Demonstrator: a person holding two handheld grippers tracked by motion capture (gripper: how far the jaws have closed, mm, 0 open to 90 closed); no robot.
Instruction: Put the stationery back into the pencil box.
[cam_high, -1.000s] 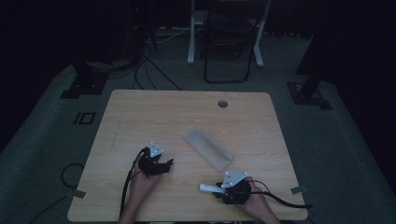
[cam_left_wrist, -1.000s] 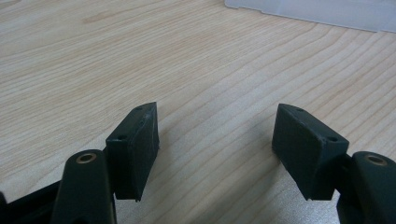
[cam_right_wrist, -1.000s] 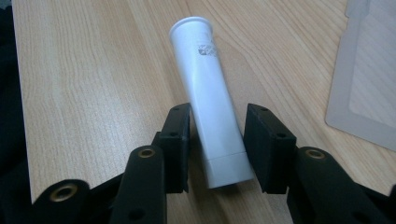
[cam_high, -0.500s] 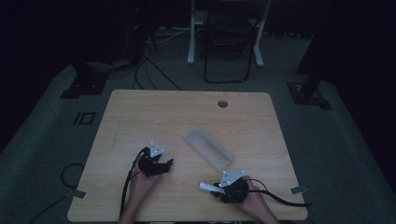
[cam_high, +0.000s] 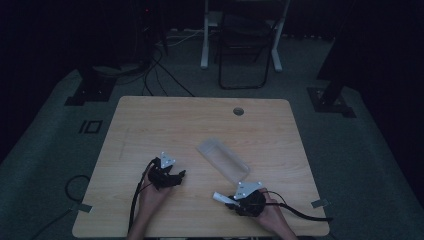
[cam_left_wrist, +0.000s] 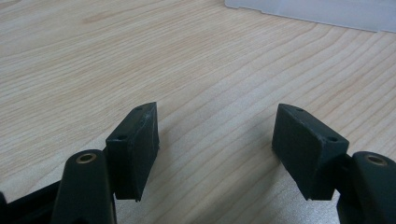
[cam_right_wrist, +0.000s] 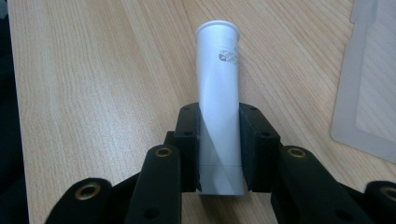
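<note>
Right gripper view: the right gripper (cam_right_wrist: 219, 140) has just closed, pinching a white plastic tube (cam_right_wrist: 218, 98). Grasp done; carrying remains, perhaps to the clear plastic tray (cam_right_wrist: 369, 79) beside it. Left gripper (cam_left_wrist: 217, 140) spread, empty.

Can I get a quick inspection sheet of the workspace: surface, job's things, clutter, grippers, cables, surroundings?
Surface: light wooden table, round cable hole near the far edge.
Job's things: white plastic tube, lying level in the right gripper's jaws; clear rectangular plastic tray flat mid-table.
Clutter: nothing seen.
Grippers: right gripper has just closed, pads pressing the tube's sides; left gripper open, nothing between its jaws, above bare wood.
Cables: one black cable trails from each gripper off the near edge; more on the floor behind.
Surroundings: dark room, grey floor, folding chair beyond the table.
</note>
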